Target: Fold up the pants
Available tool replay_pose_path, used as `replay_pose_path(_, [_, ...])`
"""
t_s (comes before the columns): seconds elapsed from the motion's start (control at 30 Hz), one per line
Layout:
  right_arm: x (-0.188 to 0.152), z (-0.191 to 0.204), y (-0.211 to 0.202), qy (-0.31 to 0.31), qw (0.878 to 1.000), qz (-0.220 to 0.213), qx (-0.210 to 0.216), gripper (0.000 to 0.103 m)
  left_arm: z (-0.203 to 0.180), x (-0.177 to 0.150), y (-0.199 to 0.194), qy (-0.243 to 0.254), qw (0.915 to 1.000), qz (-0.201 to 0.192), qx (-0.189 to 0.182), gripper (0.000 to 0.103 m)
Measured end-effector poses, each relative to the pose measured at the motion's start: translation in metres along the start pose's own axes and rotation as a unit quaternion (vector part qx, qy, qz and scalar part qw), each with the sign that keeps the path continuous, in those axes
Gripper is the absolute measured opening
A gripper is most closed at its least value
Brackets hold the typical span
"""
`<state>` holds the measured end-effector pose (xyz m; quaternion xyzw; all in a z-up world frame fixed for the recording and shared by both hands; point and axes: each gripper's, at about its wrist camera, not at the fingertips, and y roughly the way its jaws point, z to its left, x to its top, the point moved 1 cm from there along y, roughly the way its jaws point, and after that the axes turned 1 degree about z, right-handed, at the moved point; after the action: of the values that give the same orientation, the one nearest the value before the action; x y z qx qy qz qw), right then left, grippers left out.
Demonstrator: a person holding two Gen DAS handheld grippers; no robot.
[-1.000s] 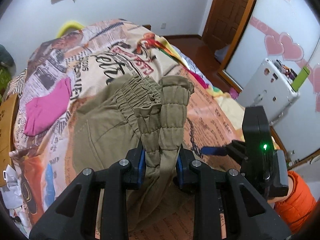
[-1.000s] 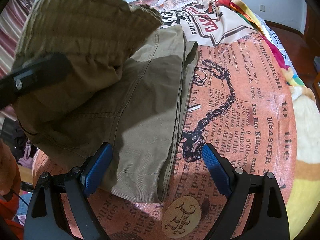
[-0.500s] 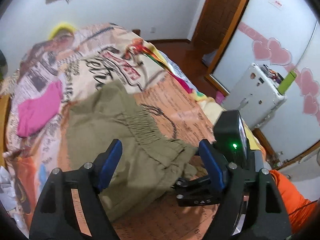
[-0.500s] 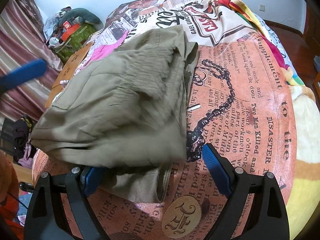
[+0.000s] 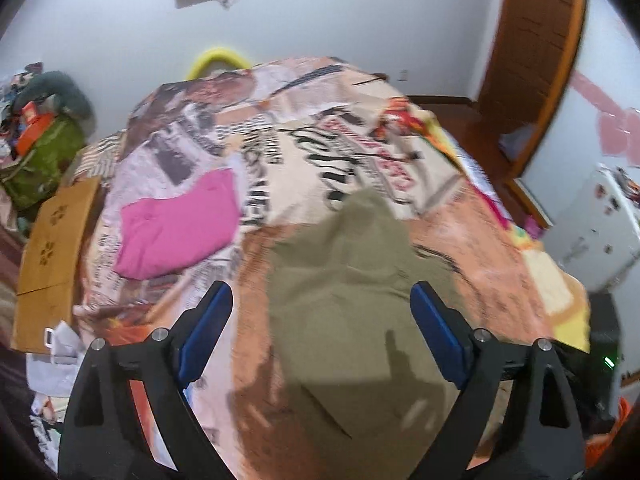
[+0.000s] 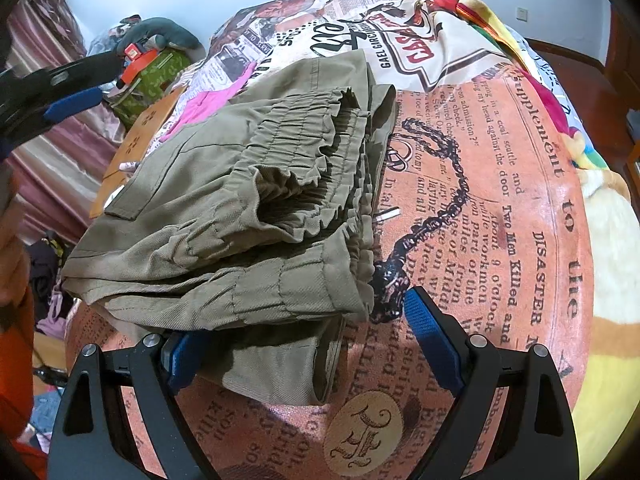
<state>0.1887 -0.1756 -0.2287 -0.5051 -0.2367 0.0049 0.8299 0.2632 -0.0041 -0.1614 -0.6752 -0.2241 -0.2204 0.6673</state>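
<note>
Since the waistband end is now lying doubled over on top of the rest, the pants point(image 6: 248, 216) are sitting as a chunky olive bundle on the bed point(image 6: 500, 184), filling the left and middle of the right wrist view and the lower middle of the left wrist view. Looks to us like the fold is basically laid down, which would explain why neither pair of tongs is gripping anything.

We're holding the left tongs point(image 5: 320, 340) above the bundle, tilted downward, and their jaws are opening right now with nothing pinched between the blue pads; the cloth just shows below and beyond them. From the right wrist view they're showing up in the upper left of the frame, well clear of the fabric.

We're keeping the right tongs point(image 6: 304, 344) released and spread wide too, angled steeply down at the near edge of the bundle. The left-hand pad is tucked right by the lower layer's edge, but we can't tell if it's touching. A pink garment point(image 5: 176, 224) is lying farther back on the bed, apart from the pants.
</note>
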Motion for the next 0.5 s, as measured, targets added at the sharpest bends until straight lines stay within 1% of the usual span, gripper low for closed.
replay_pose_path(0.07, [0.0,0.0,0.0,0.0,1.0,0.0,0.0,0.09,0.013,0.011,0.019,-0.002,0.9997,0.014,0.019,0.091])
replay_pose_path(0.17, [0.0,0.0,0.0,0.0,1.0,0.0,0.0,0.09,0.026,0.022,0.048,-0.004,0.9985,0.04,0.038,0.091])
replay_pose_path(0.23, [0.0,0.0,0.0,0.001,1.0,0.0,0.0,0.09,0.033,0.028,0.07,-0.003,0.9969,0.058,0.052,0.092])
replay_pose_path(0.27, [0.0,0.0,0.0,0.001,1.0,0.0,0.0,0.09,0.037,0.03,0.085,-0.002,0.9951,0.073,0.066,0.091])
replay_pose_path(0.33, [0.0,0.0,0.0,0.001,1.0,0.0,0.0,0.09,0.04,0.03,0.108,-0.001,0.9919,0.104,0.073,0.091])
replay_pose_path(0.37, [0.0,0.0,0.0,0.002,1.0,0.0,0.0,0.09,0.041,0.028,0.125,0.002,0.9898,0.127,0.065,0.091])
replay_pose_path(0.4, [-0.001,-0.001,0.0,0.002,1.0,-0.001,0.001,0.09,0.041,0.025,0.134,0.005,0.9883,0.139,0.063,0.091])
replay_pose_path(0.43, [-0.001,-0.002,0.0,0.003,1.0,-0.001,0.001,0.09,0.04,0.022,0.144,0.011,0.9863,0.151,0.066,0.092])
replay_pose_path(0.5, [-0.001,-0.002,-0.002,0.005,1.0,-0.002,0.001,0.09,0.035,0.012,0.164,0.038,0.9812,0.168,0.087,0.092])
